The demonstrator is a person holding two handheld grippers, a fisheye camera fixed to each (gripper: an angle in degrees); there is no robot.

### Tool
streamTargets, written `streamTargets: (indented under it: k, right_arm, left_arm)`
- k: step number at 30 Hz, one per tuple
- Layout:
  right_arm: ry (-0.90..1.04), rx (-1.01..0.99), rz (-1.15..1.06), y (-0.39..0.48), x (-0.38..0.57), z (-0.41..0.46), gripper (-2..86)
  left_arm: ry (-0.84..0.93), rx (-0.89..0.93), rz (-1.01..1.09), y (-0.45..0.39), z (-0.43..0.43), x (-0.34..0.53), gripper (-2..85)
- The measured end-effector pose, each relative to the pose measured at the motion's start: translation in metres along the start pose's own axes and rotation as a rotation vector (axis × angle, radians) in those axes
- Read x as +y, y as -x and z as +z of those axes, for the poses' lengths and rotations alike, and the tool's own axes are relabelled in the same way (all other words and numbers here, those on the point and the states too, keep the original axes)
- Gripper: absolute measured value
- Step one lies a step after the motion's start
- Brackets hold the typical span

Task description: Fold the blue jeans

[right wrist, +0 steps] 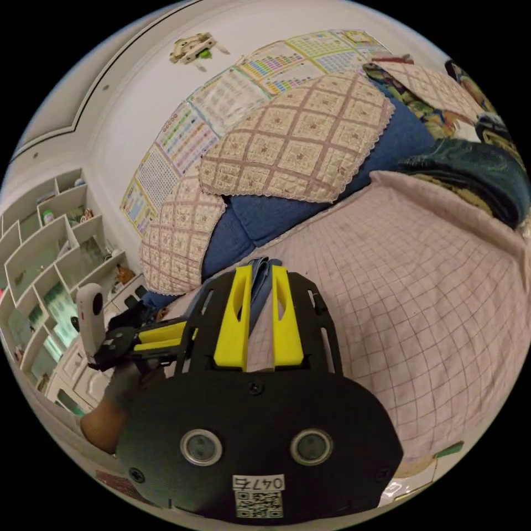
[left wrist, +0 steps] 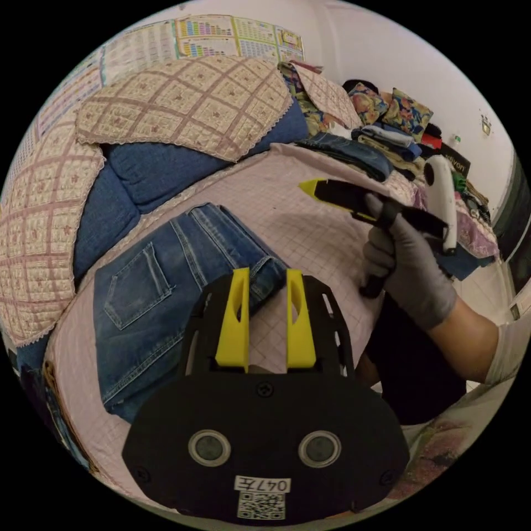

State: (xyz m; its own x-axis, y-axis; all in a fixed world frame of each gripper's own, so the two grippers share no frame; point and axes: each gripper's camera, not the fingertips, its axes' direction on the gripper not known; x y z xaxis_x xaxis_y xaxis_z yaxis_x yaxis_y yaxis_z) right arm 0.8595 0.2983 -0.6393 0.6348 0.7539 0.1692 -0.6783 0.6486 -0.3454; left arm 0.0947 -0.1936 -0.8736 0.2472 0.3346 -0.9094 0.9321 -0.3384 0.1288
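blue denim: the jeans (left wrist: 166, 293) lie folded flat on the pink checked sofa cover (left wrist: 310, 221), back pocket up, just below the blue backrest cushions (left wrist: 166, 166). one bunched end of the jeans sits right at the tips of the left gripper (left wrist: 267, 282).

left gripper: yellow jaws parted, nothing between them, hanging over the edge of the jeans. released.

right gripper (left wrist: 318, 191): held in a gloved hand (left wrist: 409, 271), well apart from the jeans, over bare cover on the side away from the cushions. in its own view its jaws (right wrist: 259, 282) stand apart with a gap, empty; a strip of the jeans (right wrist: 260, 271) shows past the tips.

judgement: fold looks largely made; neither tool has hold of cloth. risks from here: a jaw tip snagging the bunched end and dragging the top layer askew; a one-sided pinch lifting only the upper layer so the stack opens; soft seat letting the bundle slump toward the cushions.
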Motion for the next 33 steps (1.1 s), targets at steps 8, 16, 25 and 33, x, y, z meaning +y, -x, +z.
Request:
streamTargets:
  k: [8,16,25,33]
  right_arm:
    - [0.379,-0.174,-0.008,-0.025,-0.01,0.088,10.3]
    - [0.518,-0.016,-0.106,-0.024,-0.009,0.153,6.8]
    - [0.539,0.023,-0.301,-0.009,-0.03,0.215,0.2]
    - [0.552,0.063,-0.268,-0.021,-0.037,0.266,1.8]
  left_arm:
    - [-0.174,0.107,-0.268,0.096,-0.033,0.057,-0.6]
    - [-0.308,0.079,-0.374,0.166,-0.075,0.131,-0.9]
    - [-0.384,-0.28,-0.445,0.307,-0.189,0.214,-0.9]
    - [-0.246,-0.72,-0.676,0.42,-0.284,0.384,-0.9]
